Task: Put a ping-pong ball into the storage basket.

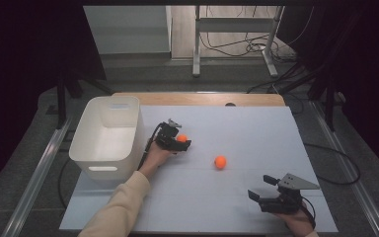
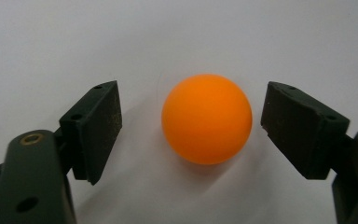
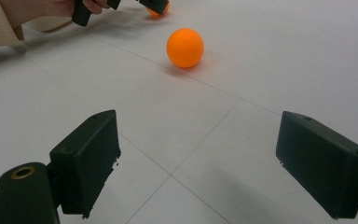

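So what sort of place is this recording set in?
Probably a lab or recording workspace: a white-covered table with dark curtains around it, loose cables on the floor beyond, and a metal stand.

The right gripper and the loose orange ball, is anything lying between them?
No. In the right gripper view, only bare white table lies between the right gripper and the loose orange ball.

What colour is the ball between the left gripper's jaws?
The ball is plain bright orange, best seen in the left gripper view.
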